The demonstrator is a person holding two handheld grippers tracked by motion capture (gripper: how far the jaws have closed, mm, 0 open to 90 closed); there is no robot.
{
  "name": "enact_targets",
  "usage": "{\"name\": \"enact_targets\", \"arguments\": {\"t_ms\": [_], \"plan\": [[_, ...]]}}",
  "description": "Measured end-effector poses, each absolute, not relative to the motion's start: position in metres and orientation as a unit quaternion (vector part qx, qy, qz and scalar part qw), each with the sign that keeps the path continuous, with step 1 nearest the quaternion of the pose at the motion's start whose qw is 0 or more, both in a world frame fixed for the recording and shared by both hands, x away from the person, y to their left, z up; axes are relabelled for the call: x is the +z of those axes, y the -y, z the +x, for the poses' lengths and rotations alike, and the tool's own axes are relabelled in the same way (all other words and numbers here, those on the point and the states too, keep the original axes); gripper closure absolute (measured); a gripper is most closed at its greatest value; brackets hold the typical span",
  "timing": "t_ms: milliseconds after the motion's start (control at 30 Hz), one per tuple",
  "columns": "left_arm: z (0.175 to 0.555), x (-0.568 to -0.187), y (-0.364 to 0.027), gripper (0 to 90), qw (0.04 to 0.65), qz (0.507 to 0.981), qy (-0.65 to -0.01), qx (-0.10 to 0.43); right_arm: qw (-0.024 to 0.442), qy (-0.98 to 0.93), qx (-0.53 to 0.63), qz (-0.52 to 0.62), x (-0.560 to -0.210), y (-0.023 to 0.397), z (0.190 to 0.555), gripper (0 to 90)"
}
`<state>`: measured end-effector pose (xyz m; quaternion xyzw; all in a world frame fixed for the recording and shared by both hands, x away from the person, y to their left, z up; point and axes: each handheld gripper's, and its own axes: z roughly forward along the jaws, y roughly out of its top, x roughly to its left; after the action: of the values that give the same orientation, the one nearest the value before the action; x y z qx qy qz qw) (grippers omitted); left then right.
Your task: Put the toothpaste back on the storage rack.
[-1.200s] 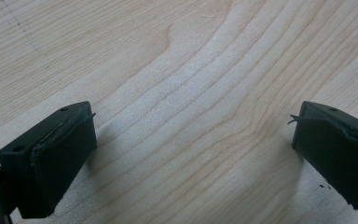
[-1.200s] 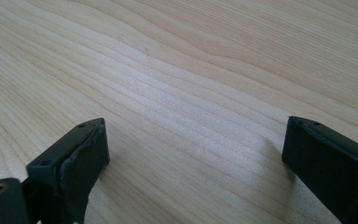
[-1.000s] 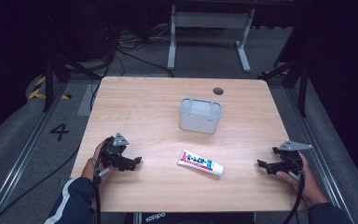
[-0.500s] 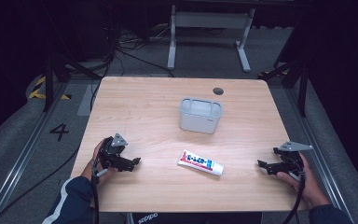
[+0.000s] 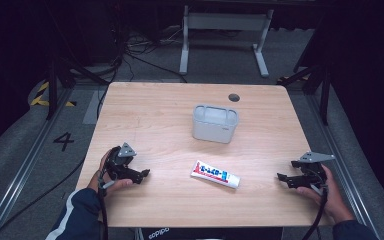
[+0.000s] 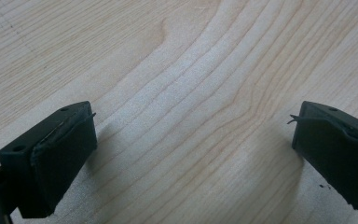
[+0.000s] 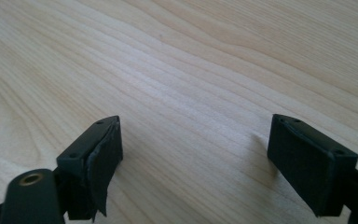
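We rest near the table's [image 5: 145, 107] front corners, left gripper [image 5: 139, 173] and right gripper [image 5: 283, 179] both released and empty, the right's jaws just closing a little; we approach the tube [image 5: 215, 174] at the front edge squarely, straddling its width.

Toothpaste tube [image 5: 215, 174]: white with red and blue print, lying flat on the table [image 5: 155, 115], cap toward the right. Grey open-top container [image 5: 215, 123]: upright just beyond it.

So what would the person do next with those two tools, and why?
Probably swing the right hand-held gripper toward the toothpaste tube. Its jaws have just been closing a little with nothing between them, yet stand apart over bare table. The tube lies flat between both tools, the grey bin behind it. The left hand-held gripper is open too.
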<state>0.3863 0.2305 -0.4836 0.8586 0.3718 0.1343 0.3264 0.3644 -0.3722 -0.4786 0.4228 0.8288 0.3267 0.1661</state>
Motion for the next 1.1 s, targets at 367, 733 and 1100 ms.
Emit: {"name": "enact_targets", "arguments": {"t_ms": [367, 733, 1100], "plan": [[0.386, -0.484, -0.231, 0.2, 0.329, 0.859, -0.369, 0.134, 0.163, -0.851, 0.332, 0.373, -0.461, 0.347, 0.357, 22.2], [0.386, -0.484, -0.231, 0.2, 0.328, 0.858, -0.371, 0.135, 0.162, -0.87, 0.335, 0.324, -0.449, 0.324, 0.354, 23.0], [0.387, -0.483, -0.231, 0.2, 0.326, 0.861, -0.366, 0.135, 0.158, -0.875, 0.345, 0.301, -0.437, 0.308, 0.355, 22.8]]}}
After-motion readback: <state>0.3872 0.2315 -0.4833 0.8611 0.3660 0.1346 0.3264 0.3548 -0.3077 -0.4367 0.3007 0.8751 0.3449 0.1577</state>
